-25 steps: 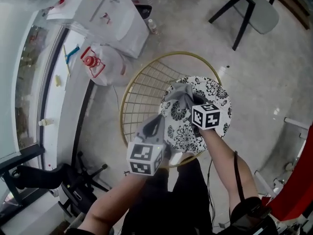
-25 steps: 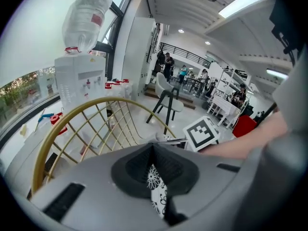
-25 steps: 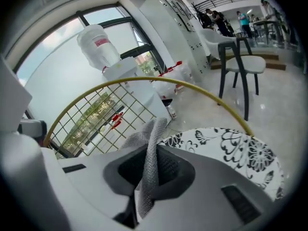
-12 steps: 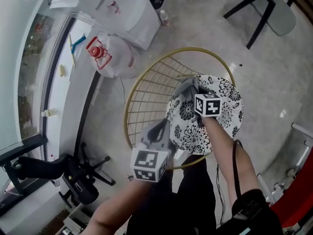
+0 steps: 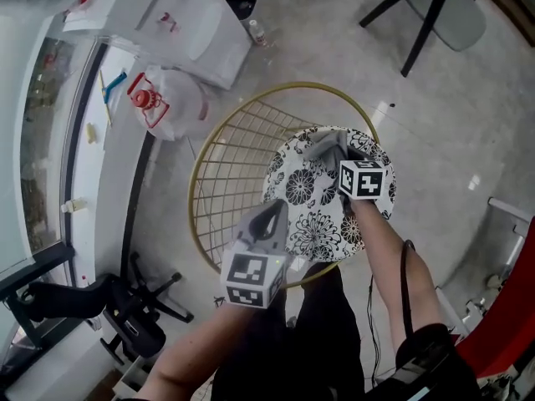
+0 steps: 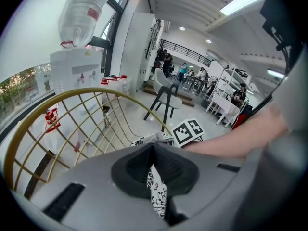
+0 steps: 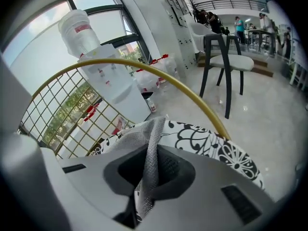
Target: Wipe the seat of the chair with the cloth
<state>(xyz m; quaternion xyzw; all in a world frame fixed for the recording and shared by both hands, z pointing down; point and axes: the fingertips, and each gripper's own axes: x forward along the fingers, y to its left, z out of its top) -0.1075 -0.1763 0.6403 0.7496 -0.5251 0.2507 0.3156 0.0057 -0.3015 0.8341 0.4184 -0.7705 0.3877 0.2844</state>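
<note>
One crumpled grey cloth (image 5: 324, 147) rests on floral seat (image 5: 313, 215).

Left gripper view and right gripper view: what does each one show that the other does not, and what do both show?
Only the left gripper view shows the left gripper shut on the edge of the patterned seat, with a marker cube and the person's arm beyond.

Only the right gripper view shows the right gripper shut on the grey cloth, which lies on the seat.

Both show the seat, the gold chair back, the water dispenser and a grey chair behind.
</note>
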